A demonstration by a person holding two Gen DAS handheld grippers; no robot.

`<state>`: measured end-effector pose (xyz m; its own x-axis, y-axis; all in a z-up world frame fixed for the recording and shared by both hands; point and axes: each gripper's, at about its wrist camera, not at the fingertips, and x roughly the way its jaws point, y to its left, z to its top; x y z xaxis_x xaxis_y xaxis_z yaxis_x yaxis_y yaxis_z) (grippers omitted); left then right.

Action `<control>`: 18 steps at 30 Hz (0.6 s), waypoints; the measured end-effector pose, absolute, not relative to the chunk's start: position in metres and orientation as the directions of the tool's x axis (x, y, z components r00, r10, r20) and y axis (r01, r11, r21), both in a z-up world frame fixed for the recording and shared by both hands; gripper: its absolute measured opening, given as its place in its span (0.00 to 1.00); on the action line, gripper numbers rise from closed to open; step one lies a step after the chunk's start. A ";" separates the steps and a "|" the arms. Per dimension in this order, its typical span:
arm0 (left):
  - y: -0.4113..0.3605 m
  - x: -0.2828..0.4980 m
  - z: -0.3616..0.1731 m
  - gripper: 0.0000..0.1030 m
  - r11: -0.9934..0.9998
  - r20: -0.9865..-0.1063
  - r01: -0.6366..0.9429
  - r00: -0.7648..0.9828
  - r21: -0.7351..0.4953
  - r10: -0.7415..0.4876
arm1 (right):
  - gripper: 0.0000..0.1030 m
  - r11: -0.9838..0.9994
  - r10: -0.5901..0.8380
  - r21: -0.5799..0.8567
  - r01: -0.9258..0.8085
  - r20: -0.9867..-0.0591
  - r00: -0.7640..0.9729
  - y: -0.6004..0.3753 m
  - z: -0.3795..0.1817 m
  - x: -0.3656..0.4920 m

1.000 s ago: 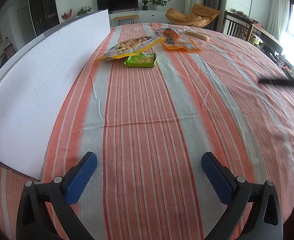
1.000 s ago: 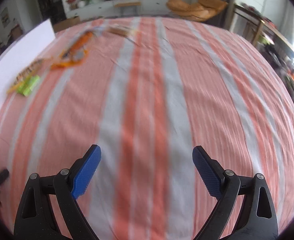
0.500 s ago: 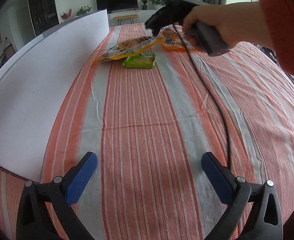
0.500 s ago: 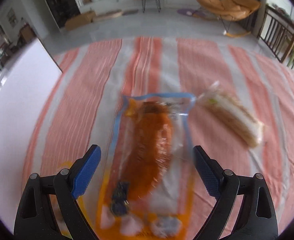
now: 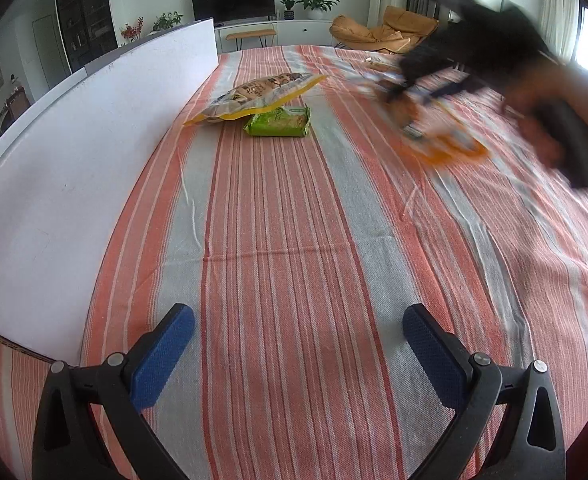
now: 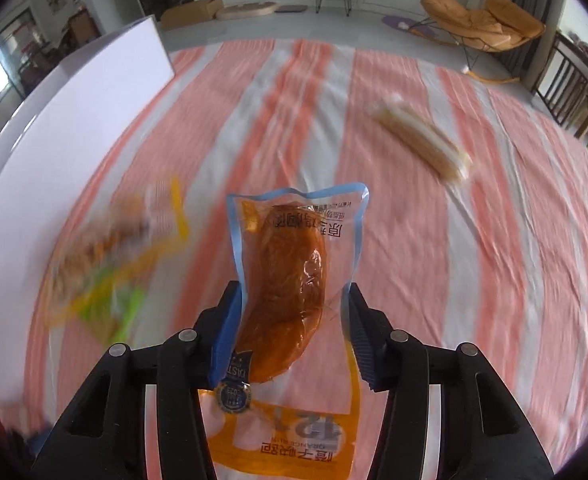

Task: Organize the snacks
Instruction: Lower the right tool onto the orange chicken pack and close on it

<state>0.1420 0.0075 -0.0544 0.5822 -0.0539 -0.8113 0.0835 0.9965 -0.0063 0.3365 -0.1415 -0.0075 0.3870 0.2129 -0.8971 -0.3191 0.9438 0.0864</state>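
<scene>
Here our right gripper has just been closing, and its blue pads now pinch the two side edges of the orange pouch, which bows between them. We hold it by the seams, low on the pack, probably because the flat film gives little else to bite on and the bulky filling sits above the pads. Its long axis runs away from us along the fingers, the blue-rimmed end pointing toward the far side of the striped tablecloth and the printed orange end back under the gripper. From the left wrist view the pouch looks lifted and tilted, though blur keeps us from saying whether it is quite clear of the cloth.

Our left gripper hangs over bare cloth, jaws wide and empty, likely waiting its turn.

Farther out, the yellow bag leans on the green packet near the white board; we judge that heap the gathering spot. A pale wrapped bar lies apart to the right.
</scene>
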 end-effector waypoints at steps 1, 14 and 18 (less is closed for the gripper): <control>0.007 0.142 -0.054 1.00 0.997 -0.811 0.083 0.582 -0.006 -0.054 | 0.51 0.946 0.215 0.094 -0.312 -0.898 0.383 -0.153 -0.008 0.325; 0.007 0.140 -0.055 1.00 0.996 -0.810 0.087 0.584 -0.008 -0.058 | 0.79 0.962 0.254 0.138 -0.237 -0.778 0.575 -0.290 -0.027 0.173; 0.008 0.140 -0.055 1.00 0.995 -0.811 0.096 0.582 -0.008 -0.063 | 0.81 0.967 0.221 0.095 -0.235 -0.768 0.602 -0.290 -0.029 0.167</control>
